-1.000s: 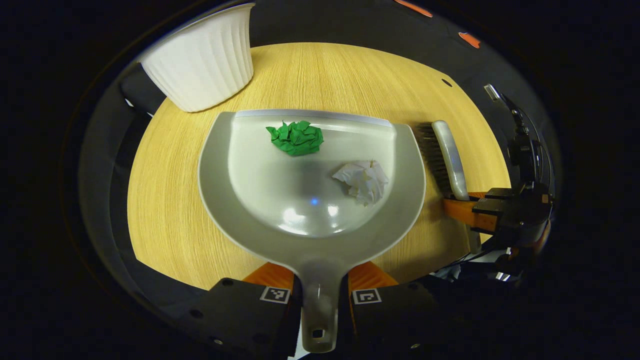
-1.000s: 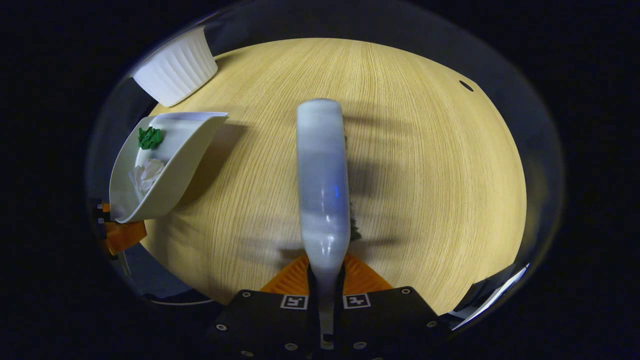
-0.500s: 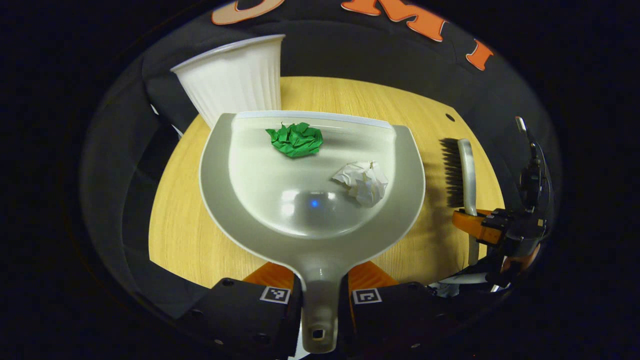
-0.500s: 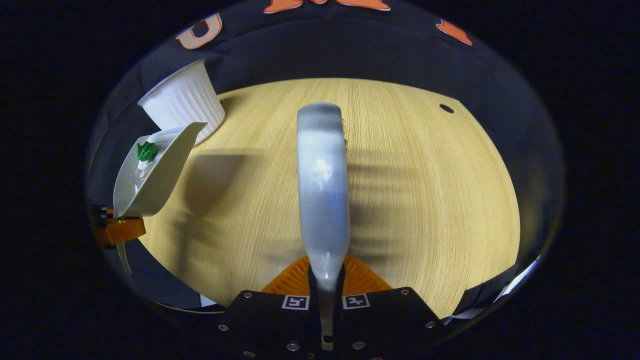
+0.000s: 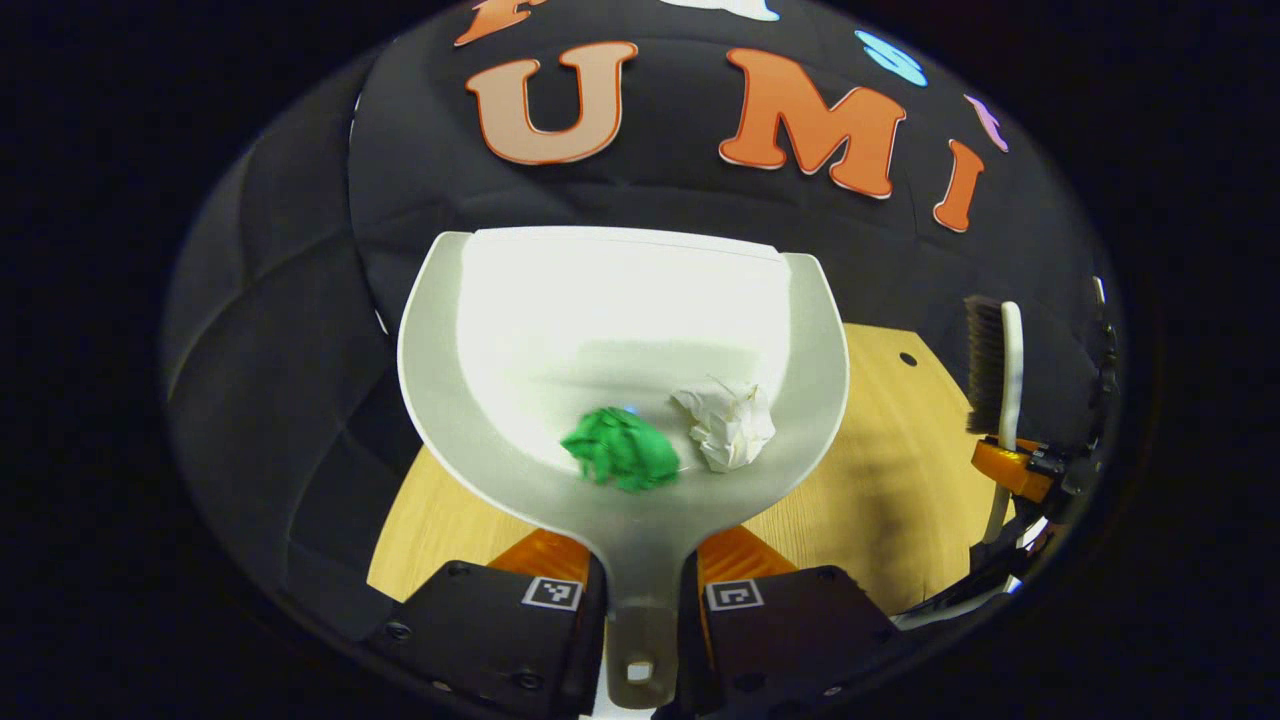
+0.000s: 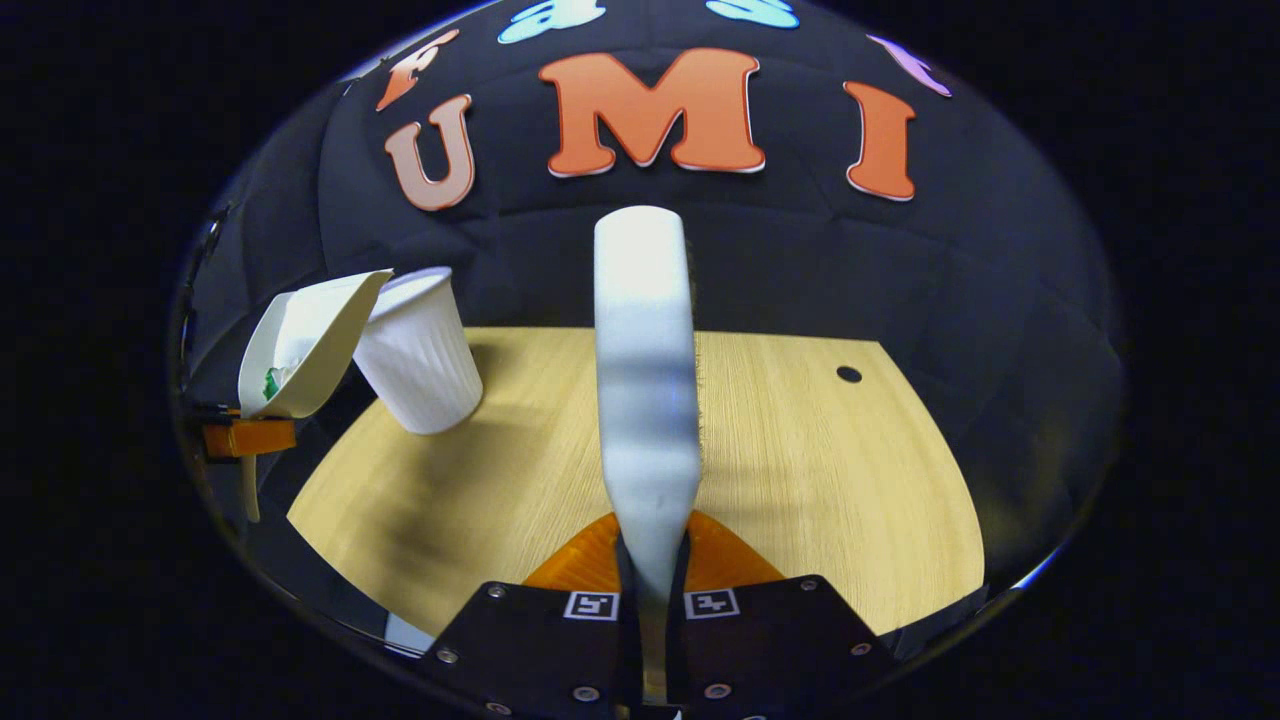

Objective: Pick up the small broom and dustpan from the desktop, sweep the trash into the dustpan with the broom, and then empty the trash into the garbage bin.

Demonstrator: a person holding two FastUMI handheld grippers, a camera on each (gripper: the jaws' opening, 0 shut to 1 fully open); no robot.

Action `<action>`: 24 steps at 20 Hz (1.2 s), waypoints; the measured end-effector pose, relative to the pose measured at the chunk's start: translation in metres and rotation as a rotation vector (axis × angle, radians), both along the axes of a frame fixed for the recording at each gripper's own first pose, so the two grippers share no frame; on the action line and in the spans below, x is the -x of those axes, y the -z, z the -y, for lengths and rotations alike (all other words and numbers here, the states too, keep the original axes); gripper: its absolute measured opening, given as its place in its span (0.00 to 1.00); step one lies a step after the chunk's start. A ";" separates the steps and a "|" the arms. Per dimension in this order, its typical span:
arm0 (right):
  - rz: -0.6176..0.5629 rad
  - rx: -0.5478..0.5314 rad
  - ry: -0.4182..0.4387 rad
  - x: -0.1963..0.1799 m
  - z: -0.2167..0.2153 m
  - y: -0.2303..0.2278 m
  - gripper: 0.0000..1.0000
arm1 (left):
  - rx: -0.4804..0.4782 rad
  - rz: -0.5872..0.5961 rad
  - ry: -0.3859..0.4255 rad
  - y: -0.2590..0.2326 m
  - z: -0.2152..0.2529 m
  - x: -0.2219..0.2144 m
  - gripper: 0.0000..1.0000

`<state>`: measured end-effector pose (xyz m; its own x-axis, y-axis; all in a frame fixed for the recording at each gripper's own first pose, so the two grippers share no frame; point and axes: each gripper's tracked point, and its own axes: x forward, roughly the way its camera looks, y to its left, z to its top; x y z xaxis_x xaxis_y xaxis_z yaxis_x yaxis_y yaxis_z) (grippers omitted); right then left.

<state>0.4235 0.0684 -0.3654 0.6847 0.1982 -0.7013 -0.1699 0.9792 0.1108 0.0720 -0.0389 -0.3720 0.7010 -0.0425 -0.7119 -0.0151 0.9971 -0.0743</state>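
In the left gripper view we see our left gripper (image 5: 640, 585) clamped on the handle of the dustpan (image 5: 470, 400), one finger pressing on either side; the handle's lower end, with its hanging hole, pokes out below them. The pan is raised and tipped back, its open lip up against the booth's cloth wall. The green paper ball (image 5: 622, 460) and the white paper wad (image 5: 727, 425) lie side by side low in the pan, near the handle end. The pan hides most of the worktop (image 5: 890, 470) behind it, so we cannot make out what stands beyond its lip.

At the right edge of that view the broom (image 5: 1000, 365) stands upright, bristles facing left, held by the right gripper (image 5: 1015, 468), whose body is cut off by the rim.

In the right gripper view the right gripper's two fingers close narrowly on the broom's handle; we see mostly its pale back, with only a fringe of bristles along the right side. Far left, the dustpan appears edge-on, its lip near the rim of the white ribbed garbage bin (image 6: 418, 355) on the worktop. Only a sliver of green shows inside the pan; whether lip and bin touch we cannot tell.
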 end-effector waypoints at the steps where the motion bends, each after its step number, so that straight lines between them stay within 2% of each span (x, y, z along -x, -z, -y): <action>1: 0.026 -0.006 -0.001 -0.001 0.000 0.004 0.09 | 0.001 0.019 -0.003 -0.002 -0.003 -0.007 0.30; 4: 0.076 0.001 -0.016 -0.002 0.000 0.005 0.09 | -0.045 0.025 -0.005 0.012 -0.009 -0.013 0.30; 7: 0.090 0.019 -0.022 0.002 0.004 0.004 0.09 | -0.085 0.006 -0.027 0.019 -0.039 -0.030 0.30; 11: 0.103 0.043 -0.007 0.000 0.004 0.001 0.09 | -0.220 -0.005 -0.025 0.019 -0.087 -0.058 0.30; 15: 0.110 0.068 0.023 -0.007 0.012 -0.002 0.09 | -0.349 -0.008 0.022 0.021 -0.148 -0.097 0.30; 20: 0.100 0.088 0.043 -0.024 0.019 0.004 0.09 | -0.517 0.019 0.101 0.025 -0.190 -0.137 0.30; 24: 0.114 0.098 0.050 -0.041 0.013 0.006 0.09 | -0.661 0.029 0.151 0.020 -0.214 -0.152 0.30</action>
<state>0.4647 0.0552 -0.3718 0.7680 0.0961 -0.6332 -0.1266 0.9919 -0.0031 0.2235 0.1747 -0.3919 0.7409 0.2962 -0.6028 0.1203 0.8244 0.5531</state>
